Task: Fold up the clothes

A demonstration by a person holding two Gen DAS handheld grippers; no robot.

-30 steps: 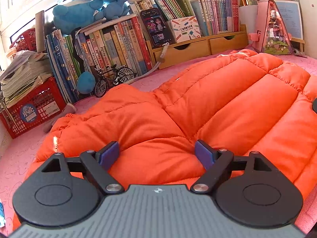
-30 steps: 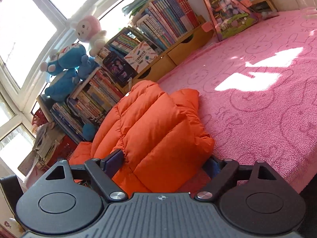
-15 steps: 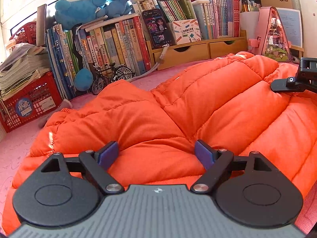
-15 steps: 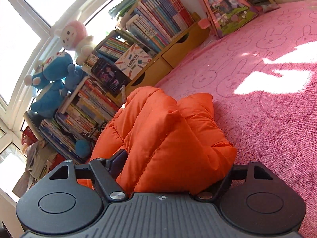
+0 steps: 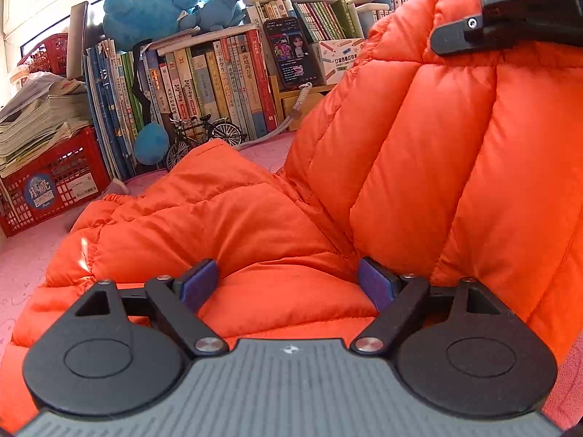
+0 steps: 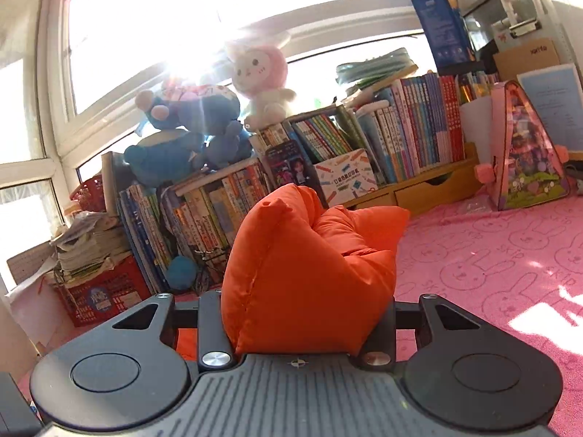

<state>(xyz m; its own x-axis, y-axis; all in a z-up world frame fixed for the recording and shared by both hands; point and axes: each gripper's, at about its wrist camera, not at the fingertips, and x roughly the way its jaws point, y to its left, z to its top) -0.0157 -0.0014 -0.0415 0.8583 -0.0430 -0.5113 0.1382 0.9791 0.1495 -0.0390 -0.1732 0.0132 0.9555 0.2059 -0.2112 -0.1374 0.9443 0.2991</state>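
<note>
An orange puffer jacket (image 5: pixel 419 145) lies on the pink rabbit-print blanket (image 6: pixel 492 255). Its right side is lifted and stands up steeply. My right gripper (image 6: pixel 297 324) has its jaws closing on a bunched corner of the jacket (image 6: pixel 302 255), and the fingers (image 6: pixel 215 320) press into the fabric. The black body of that right tool (image 5: pixel 510 11) shows at the top right of the left wrist view, at the lifted edge. My left gripper (image 5: pixel 288 282) sits low on the jacket's near part, open wide, with a puffed panel bulging between its blue pads (image 5: pixel 198 280).
Rows of books (image 5: pixel 204 83) line the back, with blue plush toys (image 5: pixel 164 3) on top. A red crate (image 5: pixel 54 182) with stacked papers stands at the left, a model bicycle (image 5: pixel 204 136) beside it. A pink triangular toy house (image 6: pixel 528 167) and wooden drawers (image 6: pixel 430 189) stand at the right.
The right gripper closed on the jacket's corner, rose and rolled level, pulling the jacket's right side up off the blanket. The left gripper stayed open in place.
</note>
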